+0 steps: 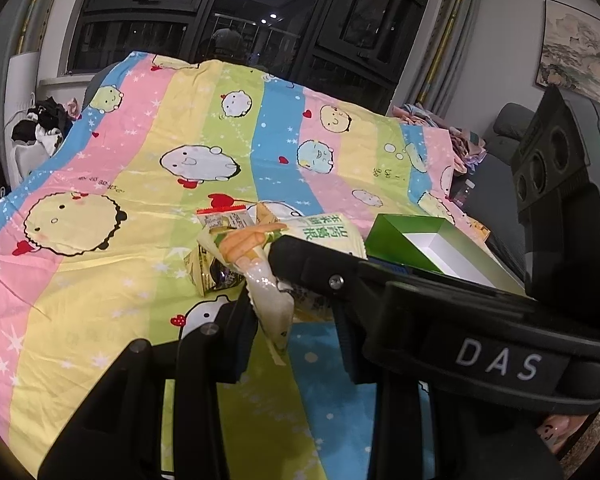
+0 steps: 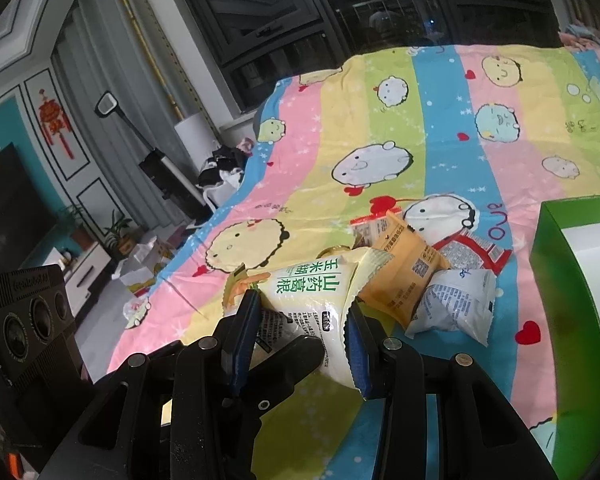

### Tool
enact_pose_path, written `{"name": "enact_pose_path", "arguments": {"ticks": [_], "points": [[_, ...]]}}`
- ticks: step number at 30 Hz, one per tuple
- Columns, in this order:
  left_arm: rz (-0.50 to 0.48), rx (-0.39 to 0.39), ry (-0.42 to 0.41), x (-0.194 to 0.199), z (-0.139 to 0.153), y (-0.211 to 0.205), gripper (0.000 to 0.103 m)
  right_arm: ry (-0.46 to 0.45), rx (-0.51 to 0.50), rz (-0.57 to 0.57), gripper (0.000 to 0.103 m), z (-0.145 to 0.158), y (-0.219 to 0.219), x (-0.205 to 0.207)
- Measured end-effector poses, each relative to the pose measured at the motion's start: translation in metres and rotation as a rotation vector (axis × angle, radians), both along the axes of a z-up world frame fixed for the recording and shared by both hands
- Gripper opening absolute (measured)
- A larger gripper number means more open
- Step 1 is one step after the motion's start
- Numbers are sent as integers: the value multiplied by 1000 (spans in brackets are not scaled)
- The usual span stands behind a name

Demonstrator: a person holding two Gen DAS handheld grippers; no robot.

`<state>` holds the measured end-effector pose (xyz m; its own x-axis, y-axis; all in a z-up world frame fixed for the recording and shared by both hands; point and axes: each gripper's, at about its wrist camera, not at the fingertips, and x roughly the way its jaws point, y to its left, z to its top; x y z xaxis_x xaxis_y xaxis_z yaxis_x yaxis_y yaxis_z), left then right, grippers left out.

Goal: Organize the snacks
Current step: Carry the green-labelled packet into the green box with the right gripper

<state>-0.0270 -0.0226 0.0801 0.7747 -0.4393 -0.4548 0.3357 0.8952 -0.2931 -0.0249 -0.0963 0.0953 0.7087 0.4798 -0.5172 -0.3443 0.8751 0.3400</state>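
Note:
A pile of snack packets lies on the striped cartoon bedsheet (image 1: pixel 100 168). My right gripper (image 2: pixel 300 336) is shut on a cream packet with green lettering (image 2: pixel 312 292). My left gripper (image 1: pixel 272 296) is shut on a pale packet with an orange picture (image 1: pixel 260 276), next to the right gripper's finger (image 1: pixel 312 264). An orange packet (image 2: pixel 404 268), a white packet (image 2: pixel 456 304) and a red-edged packet (image 2: pixel 468 252) lie just right of the held one. A green box with a white inside (image 1: pixel 428 248) stands open at the right; it also shows in the right wrist view (image 2: pixel 568 300).
The bed's left edge drops to the floor, where a TV stand (image 2: pixel 88 272), plants and bags stand. A small yellow packet (image 1: pixel 208 268) and a clear-topped packet (image 1: pixel 224 220) lie by the pile. Clothes (image 1: pixel 460 140) are heaped at the bed's far right. A dark sofa (image 1: pixel 508 128) is behind.

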Motion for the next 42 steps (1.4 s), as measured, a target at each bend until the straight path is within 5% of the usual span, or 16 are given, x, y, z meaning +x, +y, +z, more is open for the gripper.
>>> {"name": "enact_pose_path", "arguments": {"ticks": [17, 42], "points": [[-34, 20, -122, -17, 44, -25, 34, -123, 17, -54, 43, 43, -23, -29], [-238, 27, -154, -10, 83, -164, 34, -163, 49, -298, 44, 83, -154, -55]]}}
